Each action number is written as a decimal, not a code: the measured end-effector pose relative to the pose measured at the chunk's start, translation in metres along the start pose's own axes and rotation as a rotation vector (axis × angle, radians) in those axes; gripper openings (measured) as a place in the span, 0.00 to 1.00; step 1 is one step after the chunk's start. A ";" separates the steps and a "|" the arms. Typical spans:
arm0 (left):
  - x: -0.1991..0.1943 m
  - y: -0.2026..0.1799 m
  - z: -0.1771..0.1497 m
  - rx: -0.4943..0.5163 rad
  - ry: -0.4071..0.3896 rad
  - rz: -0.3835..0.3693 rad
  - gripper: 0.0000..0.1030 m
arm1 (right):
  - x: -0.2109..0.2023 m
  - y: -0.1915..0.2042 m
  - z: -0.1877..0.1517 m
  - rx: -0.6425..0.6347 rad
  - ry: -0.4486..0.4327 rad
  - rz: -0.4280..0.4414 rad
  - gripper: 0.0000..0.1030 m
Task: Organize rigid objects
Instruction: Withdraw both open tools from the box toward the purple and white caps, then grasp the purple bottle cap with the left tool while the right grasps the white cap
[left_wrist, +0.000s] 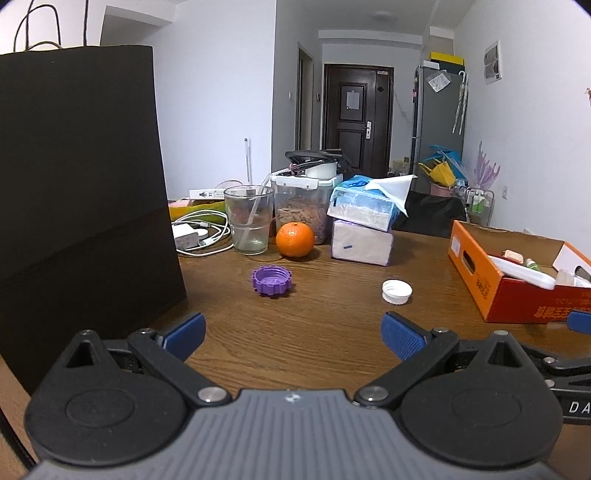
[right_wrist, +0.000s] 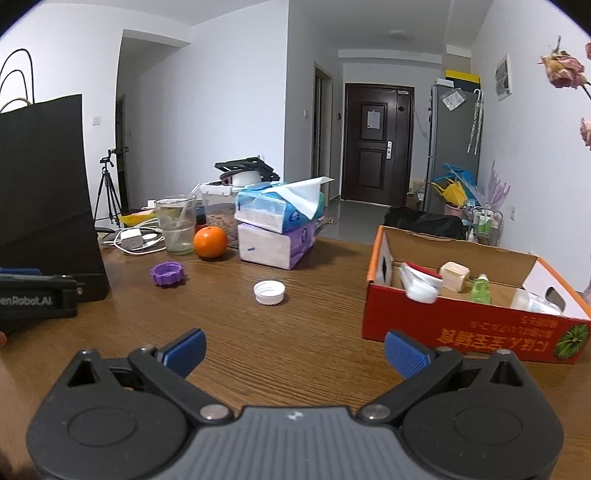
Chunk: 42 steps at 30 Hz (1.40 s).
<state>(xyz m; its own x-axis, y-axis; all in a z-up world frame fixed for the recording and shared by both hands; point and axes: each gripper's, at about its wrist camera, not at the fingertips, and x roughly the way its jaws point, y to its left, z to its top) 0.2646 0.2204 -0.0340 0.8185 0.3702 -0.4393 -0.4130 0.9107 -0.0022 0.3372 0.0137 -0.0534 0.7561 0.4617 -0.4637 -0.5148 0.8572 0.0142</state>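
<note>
The wooden bench (right_wrist: 295, 350) ran out ahead of both sets of fingers, which hung low over it. A black paper bag (left_wrist: 81, 192) stood upright to the left of the left gripper's (left_wrist: 293, 334) fingers, close beside the left pad. An orange cardboard box (right_wrist: 461, 325) lay ahead and to the right of the right gripper's (right_wrist: 295, 350) fingers, just past the right pad, holding small bottles and packets. Two stacked tissue packs (right_wrist: 275, 236) sat far ahead of the right fingers, slightly left of their gap. A clear glass (left_wrist: 249, 219) with a straw stood far ahead of the left fingers, with an orange (left_wrist: 294, 239) just to its right. The purple cap (left_wrist: 272, 280) lay open side up ahead of the left fingers, toward the left side of their gap. The white cap (right_wrist: 269, 292) lay open side up ahead of the right fingers, within the line of their gap; it was well apart from the purple one. Both pairs of fingers were spread wide with nothing between them.
</note>
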 end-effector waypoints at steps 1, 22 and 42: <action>0.004 0.001 0.001 0.003 0.002 0.004 1.00 | 0.003 0.002 0.001 0.000 0.001 0.003 1.00; 0.093 0.023 0.010 -0.007 0.093 0.016 1.00 | 0.094 0.033 0.018 -0.005 0.055 0.013 0.98; 0.186 0.024 0.032 0.119 0.157 -0.091 1.00 | 0.168 0.049 0.036 0.009 0.134 -0.062 0.93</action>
<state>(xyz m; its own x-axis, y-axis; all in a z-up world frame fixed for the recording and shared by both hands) 0.4196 0.3173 -0.0869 0.7742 0.2611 -0.5766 -0.2829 0.9576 0.0538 0.4536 0.1417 -0.0982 0.7254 0.3732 -0.5784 -0.4645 0.8855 -0.0112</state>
